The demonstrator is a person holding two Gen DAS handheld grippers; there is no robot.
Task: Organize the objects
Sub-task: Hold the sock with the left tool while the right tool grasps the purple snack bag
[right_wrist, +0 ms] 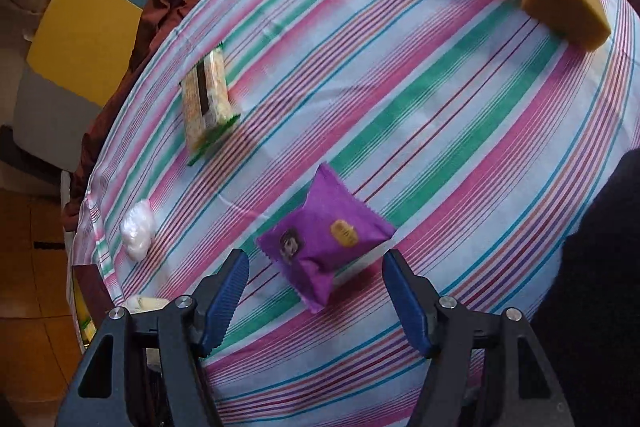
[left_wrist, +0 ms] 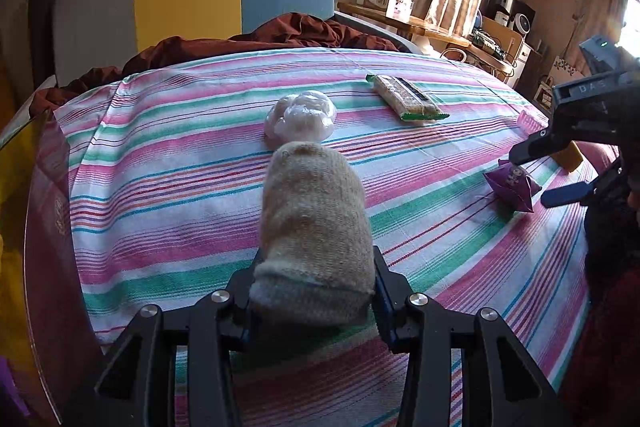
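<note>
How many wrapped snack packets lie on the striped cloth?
2. The purple packet lies near the right gripper. The green-edged cracker packet lies farther back, toward the brown bedding. Others may be out of view.

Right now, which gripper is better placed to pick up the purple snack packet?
The right gripper. It is open, with the purple snack packet lying just ahead between its fingers on the striped cloth. The left gripper is shut on a beige sock, away from the packet.
</note>
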